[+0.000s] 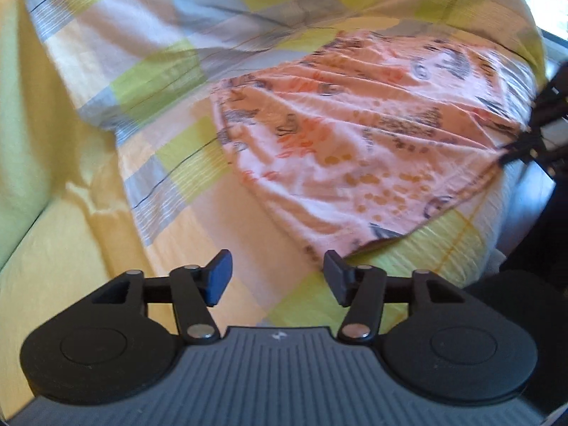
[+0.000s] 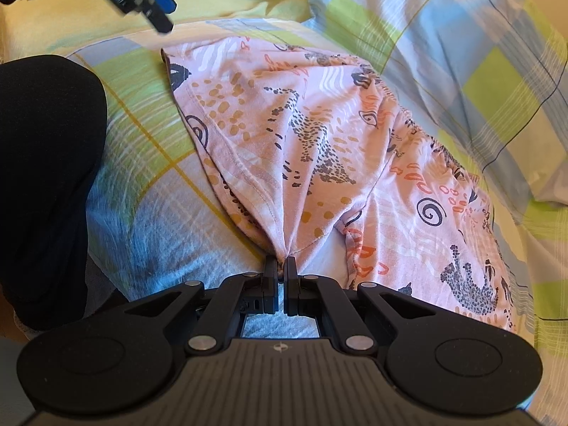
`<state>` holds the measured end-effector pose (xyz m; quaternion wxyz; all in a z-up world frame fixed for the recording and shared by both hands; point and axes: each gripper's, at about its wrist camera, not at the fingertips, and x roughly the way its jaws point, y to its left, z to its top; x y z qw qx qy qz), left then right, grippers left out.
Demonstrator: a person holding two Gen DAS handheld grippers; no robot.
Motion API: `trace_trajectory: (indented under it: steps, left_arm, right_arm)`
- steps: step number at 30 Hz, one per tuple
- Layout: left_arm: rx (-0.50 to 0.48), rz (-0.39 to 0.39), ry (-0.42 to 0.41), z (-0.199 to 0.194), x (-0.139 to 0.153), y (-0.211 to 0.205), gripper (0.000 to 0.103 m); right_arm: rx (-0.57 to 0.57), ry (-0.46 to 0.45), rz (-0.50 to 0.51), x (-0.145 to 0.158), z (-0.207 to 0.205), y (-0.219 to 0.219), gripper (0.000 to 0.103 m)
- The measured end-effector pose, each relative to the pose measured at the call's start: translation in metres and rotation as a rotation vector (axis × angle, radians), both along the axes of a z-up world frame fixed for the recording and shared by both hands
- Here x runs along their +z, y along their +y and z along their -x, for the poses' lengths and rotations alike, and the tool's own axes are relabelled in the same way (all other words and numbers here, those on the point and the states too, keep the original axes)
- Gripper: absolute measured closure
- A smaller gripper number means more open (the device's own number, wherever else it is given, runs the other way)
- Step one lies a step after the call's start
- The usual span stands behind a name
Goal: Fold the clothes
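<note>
A pink garment [image 1: 355, 135] with leopard and spiral prints lies spread on a checked bedsheet [image 1: 198, 156]. My left gripper [image 1: 277, 277] is open and empty, just above the sheet near the garment's near corner. My right gripper [image 2: 281, 269] is shut on a bunched edge of the pink garment [image 2: 301, 135], pulling it taut. The right gripper also shows at the right edge of the left wrist view [image 1: 525, 149], pinching the cloth. The left gripper shows at the top left of the right wrist view [image 2: 156, 3], above the garment's far corner.
A checked duvet [image 2: 461, 53] is heaped beyond the garment. A yellow-green pillow [image 1: 32, 213] lies at the left. The person's black-clad leg [image 2: 46, 177] is at the bed's edge on the left of the right wrist view.
</note>
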<state>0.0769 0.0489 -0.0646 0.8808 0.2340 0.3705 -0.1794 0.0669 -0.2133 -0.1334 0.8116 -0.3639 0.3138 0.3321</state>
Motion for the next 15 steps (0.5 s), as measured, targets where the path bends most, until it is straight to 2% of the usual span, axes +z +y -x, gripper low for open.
trace_trajectory:
  steps: [2,3,5,6,7,9,10,12,15]
  left_arm:
    - [-0.045,-0.021,0.012,0.001,-0.012,-0.013,0.047]
    - [-0.05,-0.027,0.009,0.001,-0.017,-0.018,0.05]
    - [-0.033,-0.013,-0.018,-0.005,-0.023,-0.02,0.047]
    - [-0.021,0.01,-0.032,-0.009,-0.023,-0.02,0.05]
    - [-0.01,0.035,-0.044,-0.012,-0.023,-0.02,0.068]
    - [-0.003,0.049,-0.06,-0.019,-0.022,-0.02,0.092]
    - [-0.007,0.014,-0.079,-0.019,-0.02,-0.022,0.096]
    - [-0.026,-0.072,-0.116,-0.015,-0.013,-0.024,0.097]
    - [-0.057,-0.252,-0.173,0.004,-0.002,-0.025,0.099]
  right_arm:
    - [-0.002,0.001,-0.001,0.0,0.0,0.0,0.102]
    - [-0.003,0.0,0.0,0.0,0.0,-0.001,0.102]
    - [-0.004,-0.002,0.001,-0.001,0.0,0.0,0.102]
    - [-0.004,-0.002,0.001,-0.001,0.0,0.001,0.102]
    - [-0.005,-0.002,0.0,-0.001,0.0,0.001,0.102]
    - [-0.004,-0.003,0.001,-0.001,0.0,0.0,0.102]
    - [-0.004,-0.003,0.001,-0.001,0.0,0.001,0.102]
    - [-0.003,-0.003,0.004,-0.001,-0.001,0.0,0.102]
    - [-0.001,-0.005,-0.002,0.001,-0.001,0.0,0.103]
